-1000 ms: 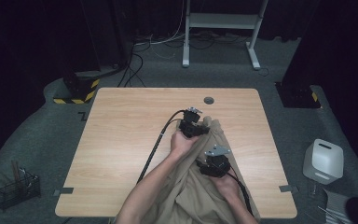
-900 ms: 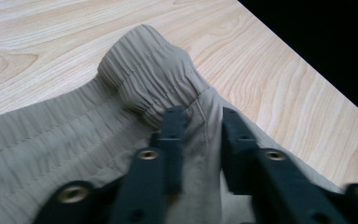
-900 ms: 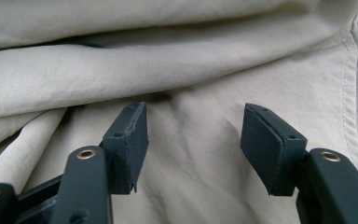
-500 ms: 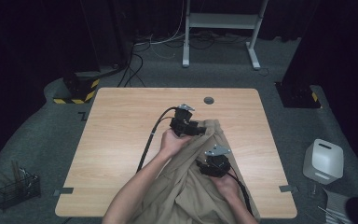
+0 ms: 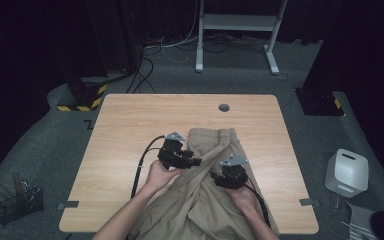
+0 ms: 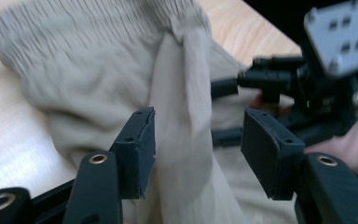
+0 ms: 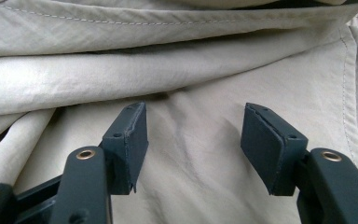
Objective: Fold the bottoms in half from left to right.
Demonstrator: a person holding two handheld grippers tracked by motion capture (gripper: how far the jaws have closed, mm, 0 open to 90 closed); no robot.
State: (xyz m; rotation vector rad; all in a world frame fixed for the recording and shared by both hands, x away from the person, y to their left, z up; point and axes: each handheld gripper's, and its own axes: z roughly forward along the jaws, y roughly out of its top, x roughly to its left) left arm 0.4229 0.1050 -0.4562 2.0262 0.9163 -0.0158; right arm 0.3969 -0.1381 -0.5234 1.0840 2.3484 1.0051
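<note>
A beige garment (image 5: 215, 150) with a gathered waistband (image 6: 98, 42) lies on the wooden table (image 5: 130, 130), running from the middle to the front edge. My left gripper (image 5: 198, 162) sits at its left side, pointing right. Its jaws stand open in the left gripper view (image 6: 198, 151), with a raised fold of the cloth (image 6: 186, 93) between them. My right gripper (image 5: 215, 176) faces it from the right, close by, and appears beyond the fold (image 6: 307, 79). It is open (image 7: 193, 140), low over flat, creased cloth (image 7: 191, 74), with nothing held.
A round cable hole (image 5: 223, 107) marks the table's far edge. On the floor are a wire basket (image 5: 17, 200) at the left, a white device (image 5: 347, 172) at the right and a metal stand (image 5: 235, 22) behind. Bare wood lies left of the garment.
My left gripper has moved left and toward the person, away from the waistband. The waistband now lies flat on the table. The right gripper has barely moved.
</note>
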